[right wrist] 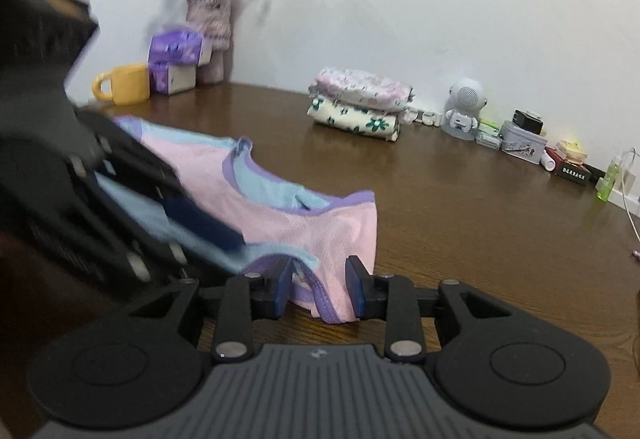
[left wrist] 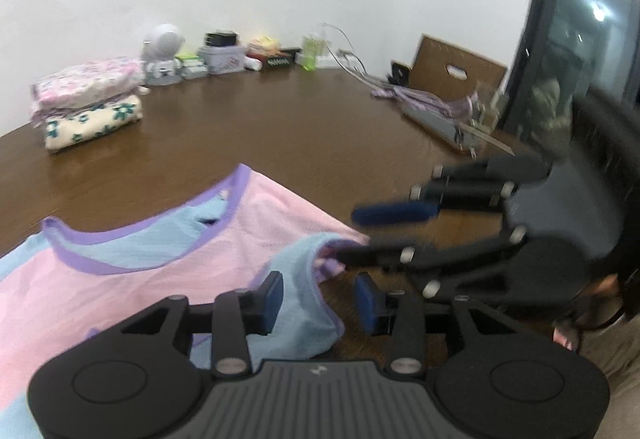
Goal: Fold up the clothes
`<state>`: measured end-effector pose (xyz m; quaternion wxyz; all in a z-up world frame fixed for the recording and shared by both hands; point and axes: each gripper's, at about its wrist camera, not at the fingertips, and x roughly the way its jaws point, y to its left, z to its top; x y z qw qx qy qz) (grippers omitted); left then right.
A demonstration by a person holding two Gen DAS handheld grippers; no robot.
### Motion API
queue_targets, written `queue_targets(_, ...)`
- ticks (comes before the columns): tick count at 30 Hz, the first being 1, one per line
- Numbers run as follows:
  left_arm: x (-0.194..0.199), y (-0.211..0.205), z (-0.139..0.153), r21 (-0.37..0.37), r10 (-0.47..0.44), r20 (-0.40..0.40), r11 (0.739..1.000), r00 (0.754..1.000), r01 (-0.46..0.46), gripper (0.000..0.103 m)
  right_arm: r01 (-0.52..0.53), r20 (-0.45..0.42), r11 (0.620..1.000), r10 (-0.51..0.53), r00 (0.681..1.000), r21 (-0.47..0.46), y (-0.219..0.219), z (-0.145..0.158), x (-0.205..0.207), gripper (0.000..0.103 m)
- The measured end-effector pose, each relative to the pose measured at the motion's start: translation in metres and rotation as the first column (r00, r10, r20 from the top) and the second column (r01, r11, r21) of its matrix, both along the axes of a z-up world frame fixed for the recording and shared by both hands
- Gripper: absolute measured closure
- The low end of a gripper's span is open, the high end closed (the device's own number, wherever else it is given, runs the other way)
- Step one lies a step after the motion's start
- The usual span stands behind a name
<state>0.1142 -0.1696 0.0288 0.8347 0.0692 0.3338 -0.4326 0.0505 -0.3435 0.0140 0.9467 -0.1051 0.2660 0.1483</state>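
Surface: brown wooden table (left wrist: 280, 135) against a white wall, clutter along its far edge.
Garment: my pink and light-blue shirt (right wrist: 280, 215) with purple trim lies on the near part of the table, neckline facing the wall.
Left gripper (left wrist: 320, 299): I hold it with jaws spread wide; a blue sleeve opening lies between the pads, not pinched.
Right gripper (right wrist: 318, 287): jaws apart, the purple-hemmed shirt edge sitting between them, not clamped; in my left view one of its fingers reaches into the sleeve opening.
Folded stack (left wrist: 88, 103): floral clothes piled well apart, near the wall.
Other: yellow mug (right wrist: 124, 84), flowers in a vase (right wrist: 210, 35).
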Motion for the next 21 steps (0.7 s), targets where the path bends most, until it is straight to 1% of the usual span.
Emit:
queue_targets(1, 0.002, 0.005, 0.001, -0.015, 0.02, -0.009, 1.0, 1.0, -0.02, 0.065, -0.004, -0.012, 1.0, 0.004, 1.0, -0.009, 0.002, -0.003, 0.003, 0.08)
queue_targets(3, 0.007, 0.01, 0.001, -0.032, 0.046, -0.029, 0.998, 0.999, -0.046, 0.069, 0.0, -0.028, 1.0, 0.0, 1.0, -0.014, 0.003, -0.009, 0.009, 0.084)
queue_targets(5, 0.012, 0.013, 0.0, -0.042, 0.059, -0.047, 0.997, 0.997, -0.061, 0.077, 0.018, -0.039, 1.0, -0.018, 0.999, 0.0, 0.0, -0.011, 0.012, 0.089)
queue_targets(6, 0.013, 0.012, -0.002, -0.039, 0.055, -0.054, 0.998, 0.997, -0.057, 0.085, 0.028, -0.045, 1.0, -0.027, 0.999, 0.007, -0.002, -0.012, 0.014, 0.089)
queue_targets(7, 0.014, 0.01, -0.004, -0.034, 0.047, -0.06, 0.998, 0.997, -0.049, 0.087, 0.037, -0.05, 0.999, -0.036, 0.998, 0.014, -0.004, -0.013, 0.016, 0.089)
queue_targets(11, 0.014, 0.0, -0.015, 0.01, 0.024, -0.055, 1.0, 0.998, -0.024, 0.087, 0.075, -0.073, 0.996, -0.071, 0.995, 0.042, -0.01, -0.016, 0.022, 0.089)
queue_targets(15, 0.012, -0.004, -0.022, 0.032, 0.021, -0.038, 0.999, 0.999, -0.02, 0.087, 0.084, -0.066, 0.99, -0.077, 0.995, 0.113, -0.018, -0.007, 0.012, 0.087)
queue_targets(17, 0.01, -0.006, -0.023, 0.04, 0.021, -0.021, 0.999, 1.0, -0.02, 0.086, 0.079, -0.045, 0.985, -0.073, 0.996, 0.155, -0.018, 0.001, 0.006, 0.086)
queue_targets(20, 0.006, -0.007, -0.023, 0.051, 0.015, 0.003, 0.999, 1.0, -0.015, 0.083, 0.031, 0.0, 0.975, -0.031, 1.0, 0.221, -0.009, 0.013, 0.001, 0.086)
queue_targets(21, 0.005, -0.006, -0.022, 0.054, 0.016, 0.006, 0.998, 1.0, -0.016, 0.08, 0.009, 0.001, 0.974, -0.009, 1.0, 0.228, -0.003, 0.013, 0.004, 0.086)
